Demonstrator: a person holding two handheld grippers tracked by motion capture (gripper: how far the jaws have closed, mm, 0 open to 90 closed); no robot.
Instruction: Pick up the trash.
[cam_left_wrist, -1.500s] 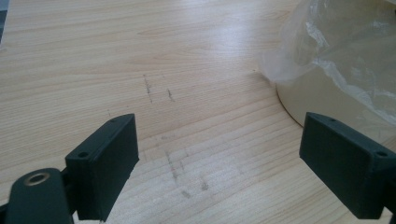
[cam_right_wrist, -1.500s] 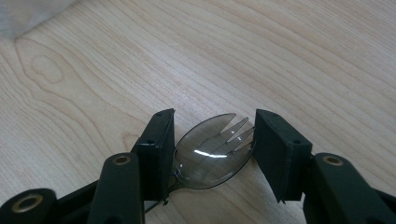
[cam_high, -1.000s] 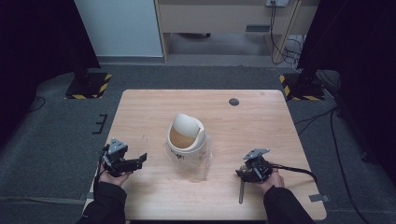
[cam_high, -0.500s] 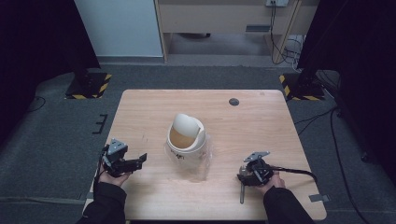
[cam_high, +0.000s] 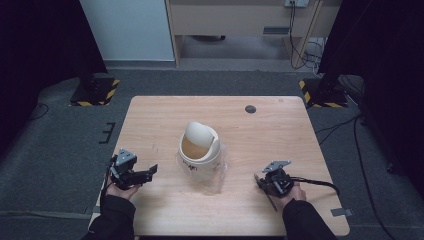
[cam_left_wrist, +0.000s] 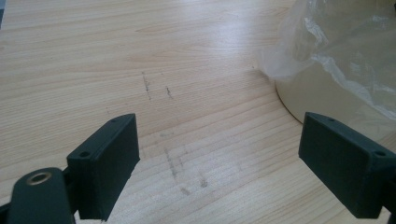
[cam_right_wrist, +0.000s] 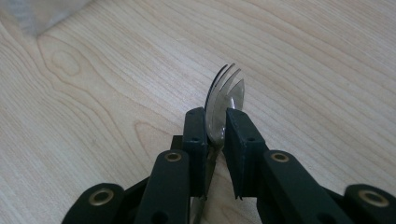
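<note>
1. High view: a small cream plastic swing-lid bin (cam_high: 199, 148) lined with a clear plastic bag (cam_high: 220, 165) stands near the middle of the light wooden table (cam_high: 280, 125). Its lid is tipped, so the mouth is open, probably so that something can be dropped in. The left gripper (cam_high: 145, 175) rests near the left edge, pointing right toward the bin, apart from it. The right gripper (cam_high: 261, 181) sits at the near right, well apart from the bin, with a thin metal fork (cam_high: 270, 199) running from its jaws toward the near edge.

2. Left gripper view: the jaws stand wide apart with bare, scuffed wood between them. The bin's cream wall (cam_left_wrist: 317, 88) and crumpled bag lie just beyond the right-hand jaw, not touched. I judge this hand is waiting, placed where it could steady the bin.

3. Right gripper view: the jaws have just been closing and now clamp the fork's head (cam_right_wrist: 224, 100) edge-on between the pads, tines sticking out past the tips above the table. Held by the head this way, the fork looks ready to be lifted and carried left to the bin.
</note>
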